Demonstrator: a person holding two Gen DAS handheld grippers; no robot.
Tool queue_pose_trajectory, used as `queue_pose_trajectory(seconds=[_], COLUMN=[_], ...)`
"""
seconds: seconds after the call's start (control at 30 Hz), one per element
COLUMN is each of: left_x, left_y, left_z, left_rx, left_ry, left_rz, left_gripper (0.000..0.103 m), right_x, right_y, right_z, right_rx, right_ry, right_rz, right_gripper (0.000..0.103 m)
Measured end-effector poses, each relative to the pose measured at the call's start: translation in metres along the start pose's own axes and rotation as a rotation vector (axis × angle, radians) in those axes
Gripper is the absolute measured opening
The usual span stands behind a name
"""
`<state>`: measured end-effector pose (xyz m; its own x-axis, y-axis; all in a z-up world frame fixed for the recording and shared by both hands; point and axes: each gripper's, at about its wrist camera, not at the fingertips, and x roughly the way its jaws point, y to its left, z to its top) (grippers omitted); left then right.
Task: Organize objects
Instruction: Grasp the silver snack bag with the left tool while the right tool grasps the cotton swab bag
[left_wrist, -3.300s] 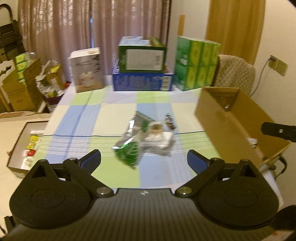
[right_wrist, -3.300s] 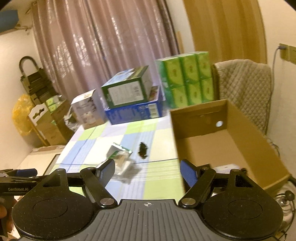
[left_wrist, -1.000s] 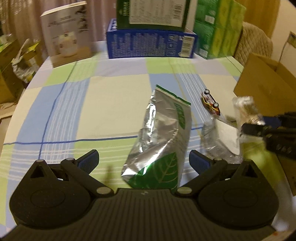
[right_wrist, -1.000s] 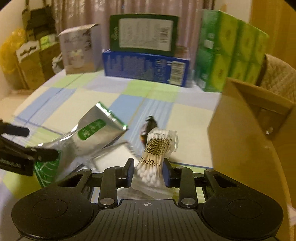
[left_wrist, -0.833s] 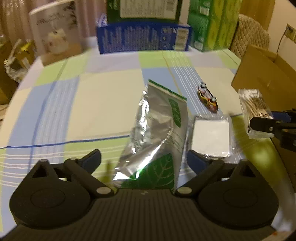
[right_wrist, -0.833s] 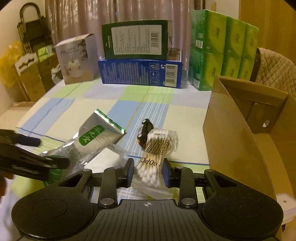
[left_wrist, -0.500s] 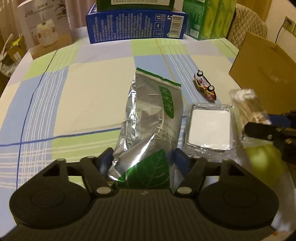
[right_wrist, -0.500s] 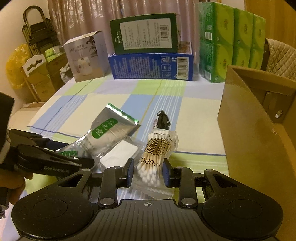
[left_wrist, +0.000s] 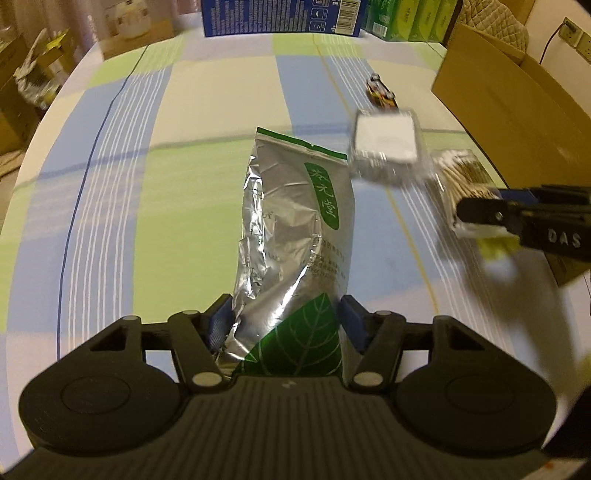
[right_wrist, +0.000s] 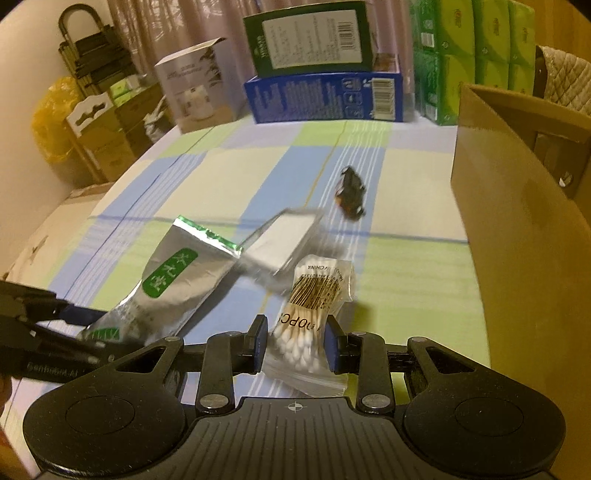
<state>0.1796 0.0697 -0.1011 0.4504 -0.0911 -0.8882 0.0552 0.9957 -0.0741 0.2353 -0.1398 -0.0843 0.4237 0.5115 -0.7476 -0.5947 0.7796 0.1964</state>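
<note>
Since half a second ago the left gripper (left_wrist: 286, 325) has finished closing on the foil pouch (left_wrist: 295, 236), and the white packet (left_wrist: 388, 142), which lay flat beside the pouch, now sits tilted and blurred farther ahead. The left jaws pinch the pouch's lower end, the one with the green leaf print, on both sides; the rest of the pouch stretches straight ahead of the fingers over the checked tablecloth (left_wrist: 207, 110). Whether the pouch is off the cloth cannot be told.

The right gripper (right_wrist: 294, 343) is clamped on the swab bag (right_wrist: 314, 310), its blue pads (right_wrist: 259, 341) pressing the white-tipped end while the barcode end points forward. From the left wrist view that bag hangs to the right of the pouch, near the white packet. From the right wrist view the packet is just ahead and left of the bag, its near edge close to the pouch's top seam.

Farther ahead of both grippers lies a toy car (right_wrist: 351, 197). The cardboard box (right_wrist: 517, 229) stands to the right of the right gripper, its brown wall close to the bag.
</note>
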Motion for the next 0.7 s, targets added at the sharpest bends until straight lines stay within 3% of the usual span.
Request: queue_pose_trajectory(seconds=[0.13,0.33,0.47,0.7], left_x=[-0.016,-0.018,0.0,0.02], left_y=[0.0,0.01,0.011,0.004], left_z=[-0.02,-0.005,0.008,0.014], left_rx=[-0.037,-0.061,-0.078,-0.03], left_ry=[-0.023,-0.08,-0.054,0.009], left_rz=[-0.061,-0.052,-0.072,-0.034], left_gripper=[0.074,0.084,0.085,0.085], right_x=[-0.008,-0.008,-0.006,-0.003], right_y=[0.007,0.008,0.005,0.003], right_z=[-0.011,-0.014,-0.011,-0.008], right_rx=[0.01,0.027,0.036,0.04], right_ry=[0.006,0.005,0.002,0.003], right_rz=[0.007,-0.007,-0.017,-0.002], right_gripper=[0.029,0.029,0.029,0.029])
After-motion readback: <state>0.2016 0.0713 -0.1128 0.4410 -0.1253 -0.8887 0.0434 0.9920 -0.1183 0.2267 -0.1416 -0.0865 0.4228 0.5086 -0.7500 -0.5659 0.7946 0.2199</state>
